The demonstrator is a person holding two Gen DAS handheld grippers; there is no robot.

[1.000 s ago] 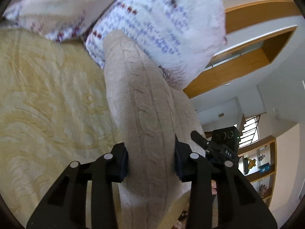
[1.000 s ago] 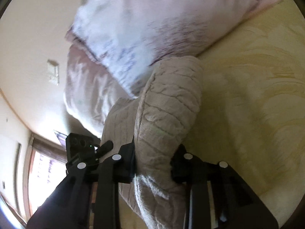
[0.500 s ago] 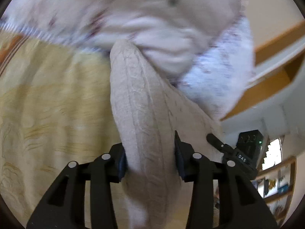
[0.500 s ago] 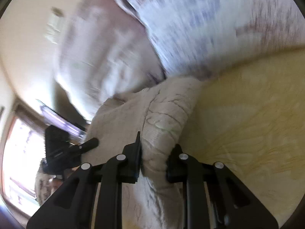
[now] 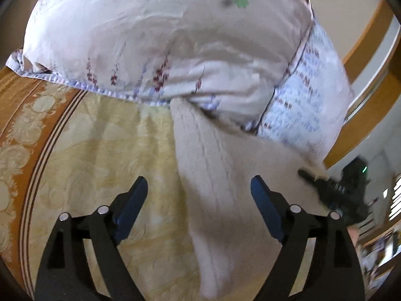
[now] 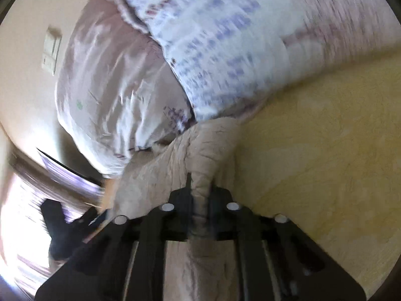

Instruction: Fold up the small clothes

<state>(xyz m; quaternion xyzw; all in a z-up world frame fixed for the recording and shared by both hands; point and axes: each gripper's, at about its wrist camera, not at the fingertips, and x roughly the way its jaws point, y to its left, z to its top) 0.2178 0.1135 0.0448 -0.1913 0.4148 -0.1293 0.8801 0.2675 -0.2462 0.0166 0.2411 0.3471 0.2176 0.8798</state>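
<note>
Knitwear is the item under inspection: we record a beige cable-knit garment [image 5: 215,175] lying on the yellow patterned bedspread [image 5: 105,165]. Its far end touches the lower edge of the pillows, which we take as our landmark. From the pillows the garment runs back toward both cameras as a long, thick band, its ribbed cables visible along the length. The cloth looks soft and bulky, gathered rather than flat.

In the left wrist view we find the left gripper [image 5: 199,192] with its jaws opening wide. The garment passes between the blue pads, but neither pad presses on it. This view alone shows the floral pillow [image 5: 160,40] in full, with a green mark near its top. It also shows the orange ornamented border of the bedspread to the left of the pillows, and wooden furniture [image 5: 371,40] to their right. We also note the right gripper [image 5: 333,188] here, blurred, at the garment's right edge.

In the right wrist view we find the right gripper closed tight on a bunched ridge of the garment, just short of the pillows. This view alone shows the blue-printed pillow [image 6: 225,37] overlapping the satin one, a wall switch [image 6: 51,50] and a bright window to the left. The left gripper [image 6: 75,223] appears dark and blurred at the lower left.
</note>
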